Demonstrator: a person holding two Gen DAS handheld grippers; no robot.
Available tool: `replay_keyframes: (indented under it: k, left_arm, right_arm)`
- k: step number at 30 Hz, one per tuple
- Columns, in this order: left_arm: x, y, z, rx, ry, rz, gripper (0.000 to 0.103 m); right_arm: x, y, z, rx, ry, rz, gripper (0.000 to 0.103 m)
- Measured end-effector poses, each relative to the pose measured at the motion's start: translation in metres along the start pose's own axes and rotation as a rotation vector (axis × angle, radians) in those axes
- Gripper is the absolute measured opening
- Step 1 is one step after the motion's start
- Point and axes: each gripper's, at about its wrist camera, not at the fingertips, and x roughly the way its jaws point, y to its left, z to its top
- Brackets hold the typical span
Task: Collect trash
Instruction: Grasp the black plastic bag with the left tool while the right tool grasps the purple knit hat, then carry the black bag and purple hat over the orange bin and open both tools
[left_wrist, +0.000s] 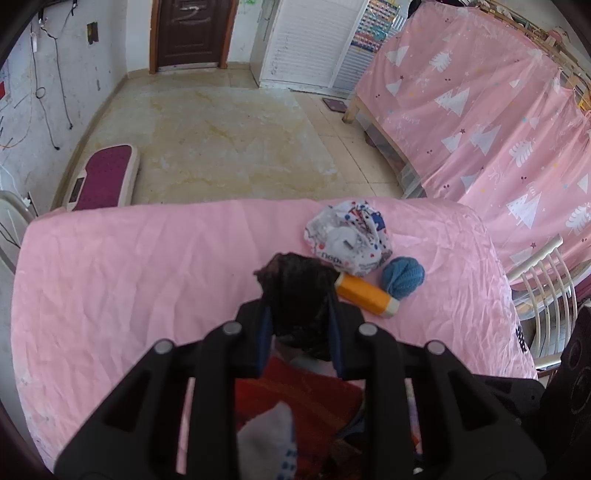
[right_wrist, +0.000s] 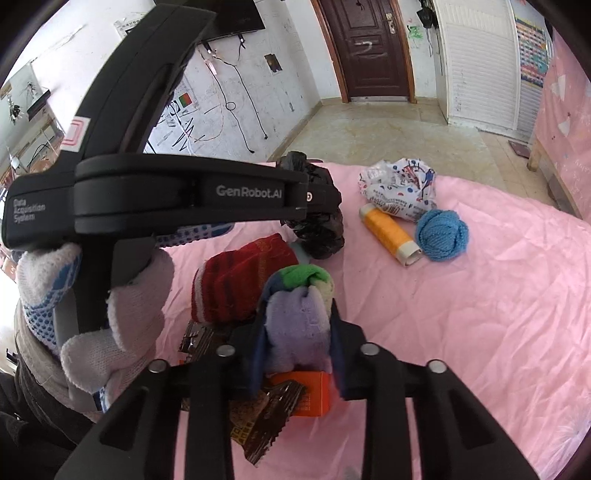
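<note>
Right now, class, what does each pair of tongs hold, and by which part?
Left tongs: black plastic bag, pinched at its near end. Right tongs: rolled sock bundle, gripped across its purple lower part.

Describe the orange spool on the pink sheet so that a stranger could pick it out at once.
On the pink sheet, find the crumpled printed wrapper. Just below it lies the orange spool, touching a blue yarn ball. It is the only cylinder, with pale ends.

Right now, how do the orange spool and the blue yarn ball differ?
The orange spool is a long cylinder lying on its side; the blue yarn ball is round. The orange spool looks smooth and shiny, the blue yarn ball thick and fuzzy. Both lie on the pink sheet, side by side.
</note>
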Motion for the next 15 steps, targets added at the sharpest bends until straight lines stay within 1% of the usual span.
replay_keyframes:
  k: [8,15]
  left_arm:
    - [-0.021,-0.009,-0.001,0.018,-0.042,0.026,0.024]
    - [-0.048,-0.034,-0.003,0.062,-0.101,0.066,0.024]
  right_arm:
    - [-0.038,-0.014,-0.007,0.038,-0.098,-0.036,0.015]
    - [-0.078,-0.037,-0.018,0.074,-0.176,-0.059,0.015]
